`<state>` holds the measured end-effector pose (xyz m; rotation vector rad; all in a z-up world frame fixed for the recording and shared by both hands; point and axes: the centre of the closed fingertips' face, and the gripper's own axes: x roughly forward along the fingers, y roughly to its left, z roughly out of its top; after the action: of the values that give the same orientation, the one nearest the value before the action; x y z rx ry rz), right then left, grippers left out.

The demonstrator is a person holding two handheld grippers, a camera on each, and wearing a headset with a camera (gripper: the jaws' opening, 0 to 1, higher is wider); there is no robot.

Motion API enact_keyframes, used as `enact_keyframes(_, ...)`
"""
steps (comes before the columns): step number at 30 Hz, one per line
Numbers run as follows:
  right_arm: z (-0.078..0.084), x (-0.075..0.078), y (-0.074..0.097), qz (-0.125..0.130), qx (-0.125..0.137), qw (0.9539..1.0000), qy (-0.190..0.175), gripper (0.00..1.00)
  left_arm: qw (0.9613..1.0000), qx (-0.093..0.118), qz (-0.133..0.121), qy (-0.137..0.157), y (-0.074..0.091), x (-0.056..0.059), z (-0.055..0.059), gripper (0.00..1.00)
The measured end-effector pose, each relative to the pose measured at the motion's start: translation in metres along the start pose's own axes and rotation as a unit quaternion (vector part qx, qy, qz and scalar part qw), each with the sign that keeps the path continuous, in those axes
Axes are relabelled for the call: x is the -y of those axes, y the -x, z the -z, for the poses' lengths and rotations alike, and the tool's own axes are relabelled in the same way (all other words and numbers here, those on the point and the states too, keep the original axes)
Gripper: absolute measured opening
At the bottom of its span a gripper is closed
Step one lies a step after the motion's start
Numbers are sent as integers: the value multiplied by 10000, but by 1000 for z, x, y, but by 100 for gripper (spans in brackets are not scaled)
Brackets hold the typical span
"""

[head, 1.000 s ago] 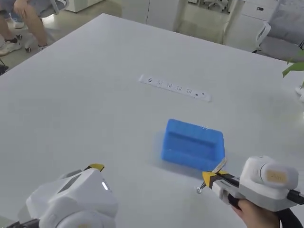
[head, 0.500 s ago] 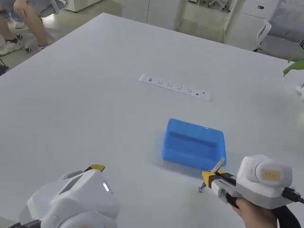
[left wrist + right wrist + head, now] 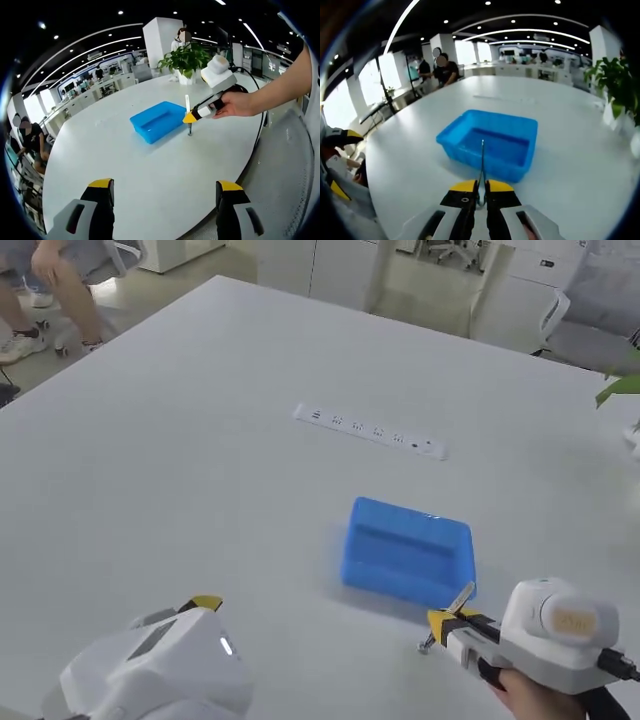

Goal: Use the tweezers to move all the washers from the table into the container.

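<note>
- Head view: high, facing forward and down over desk [image 3: 200, 470]; container [image 3: 407, 548] near, right.
- Left gripper view: low, near-left, facing right.
- Right gripper view: low, close behind container.
- All three share container.

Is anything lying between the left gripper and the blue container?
No. In the left gripper view the stretch of table from the left gripper to the blue container is bare.

Power strip [image 3: 368, 430] lying flat; potted plant [image 3: 186, 59] upright.
</note>
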<state>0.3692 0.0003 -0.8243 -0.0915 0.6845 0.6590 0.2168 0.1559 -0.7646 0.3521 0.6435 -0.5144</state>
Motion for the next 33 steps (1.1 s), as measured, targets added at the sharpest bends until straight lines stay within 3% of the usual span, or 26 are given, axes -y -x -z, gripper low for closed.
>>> enact_keyframes(6,1,-5,2,8,-33,9998,188,3,10000,37,13,12,-1,1,-1,85)
enact_keyframes(18,0,-8,2,-51,-231,9997,51,3,10000,44,-22,42,0,-3,1,85)
enact_keyframes(26,-20,-13,10,-180,-53,9998,23,3,10000,45,-12,-15,-1,-2,0,84)
enact_keyframes(33,-49,-12,16,-272,238,9993,63,3,9999,86,30,-86,-1,2,-4,84)
